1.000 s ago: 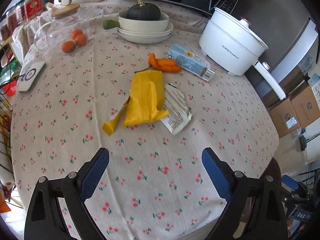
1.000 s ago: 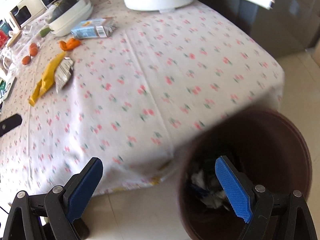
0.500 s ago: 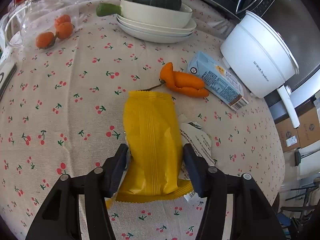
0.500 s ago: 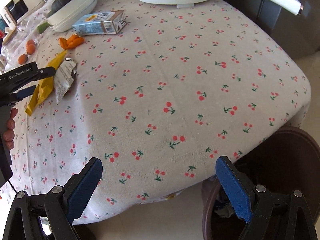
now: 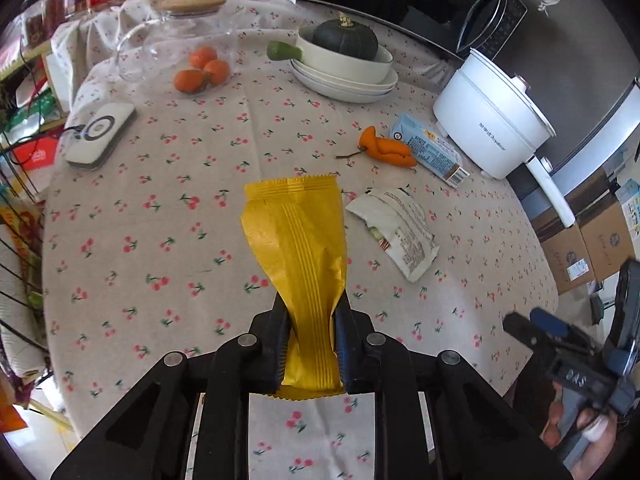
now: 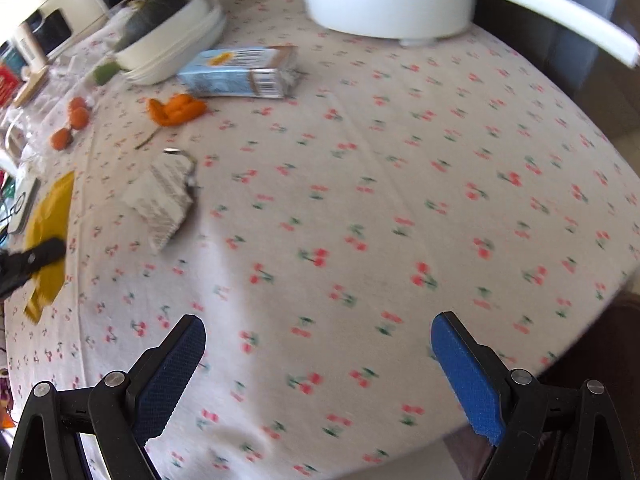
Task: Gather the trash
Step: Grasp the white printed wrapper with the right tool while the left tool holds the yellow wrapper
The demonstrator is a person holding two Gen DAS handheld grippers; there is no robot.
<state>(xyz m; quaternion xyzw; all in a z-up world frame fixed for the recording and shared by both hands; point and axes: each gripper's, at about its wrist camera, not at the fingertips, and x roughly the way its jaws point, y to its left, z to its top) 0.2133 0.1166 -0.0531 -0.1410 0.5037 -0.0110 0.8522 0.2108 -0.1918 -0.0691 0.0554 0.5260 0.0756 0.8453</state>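
My left gripper [image 5: 311, 312] is shut on a yellow wrapper [image 5: 298, 232], held just above the cherry-print tablecloth [image 5: 160, 208]. The wrapper [image 6: 50, 216] and left gripper [image 6: 30, 260] also show at the left of the right wrist view. A white printed wrapper [image 5: 400, 232] lies to its right, seen too in the right wrist view [image 6: 164, 200]. Orange peel [image 5: 386, 148] and a light blue carton [image 5: 430, 152] lie farther back. My right gripper [image 6: 318, 352] is open and empty over the table's near edge; it also shows at the lower right of the left wrist view [image 5: 560, 344].
A white electric pot [image 5: 492, 120] stands at the back right. Stacked white dishes with a dark squash [image 5: 346, 64], tangerines [image 5: 202, 70], a glass jar [image 5: 160, 44] and a white charger pad [image 5: 102, 132] sit at the back and left. A dark bin rim [image 6: 624, 320] shows beyond the table's right edge.
My left gripper closed on the yellow wrapper and lifted it off the white wrapper. My right gripper moved from the bin over the table toward the trash.
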